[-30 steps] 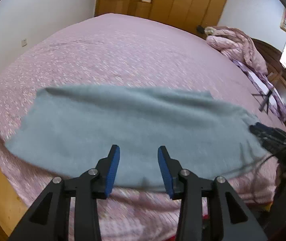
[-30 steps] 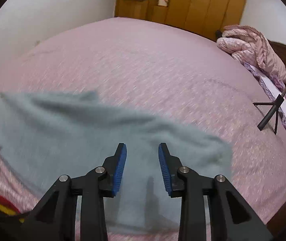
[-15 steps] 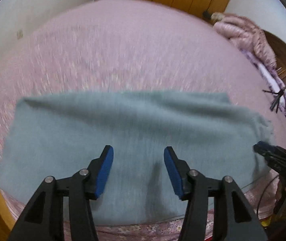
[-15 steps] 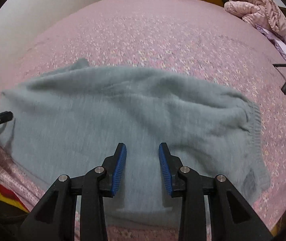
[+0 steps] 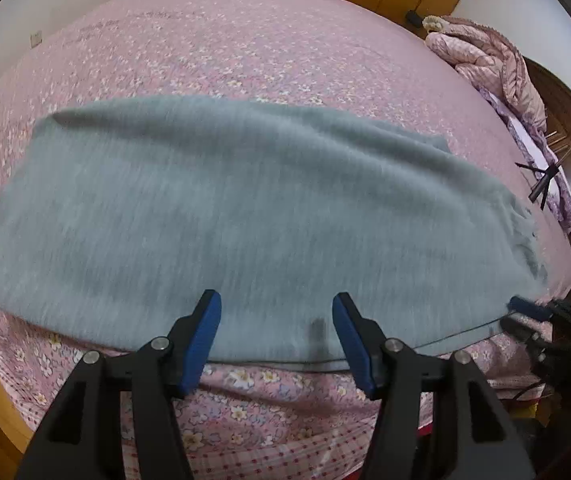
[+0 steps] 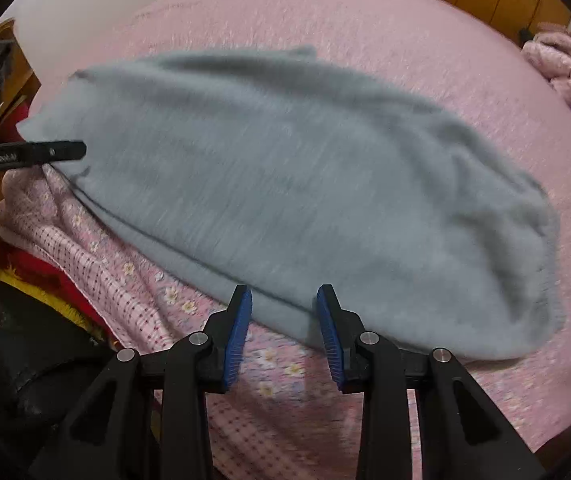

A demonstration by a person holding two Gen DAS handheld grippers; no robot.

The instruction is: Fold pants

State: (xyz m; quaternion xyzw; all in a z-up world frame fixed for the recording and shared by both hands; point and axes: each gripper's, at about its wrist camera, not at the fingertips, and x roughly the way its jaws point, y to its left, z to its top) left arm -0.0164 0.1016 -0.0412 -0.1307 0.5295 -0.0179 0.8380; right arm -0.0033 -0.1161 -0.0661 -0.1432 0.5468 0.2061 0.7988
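Grey pants lie along the bed edge; left gripper widening, right gripper narrow, both empty.

The pants are soft, matt grey fleece cloth. They lie on a bed sheet of thin flowered pink cotton. The left claw is matt black plastic with ribbed blue pads.

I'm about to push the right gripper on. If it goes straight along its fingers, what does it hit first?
Most likely the near hem of the grey pants, lying between the tips of the right gripper on the pink bedspread. Its jaws stand apart with nothing gripped. The picture is blurred, so depth is uncertain.
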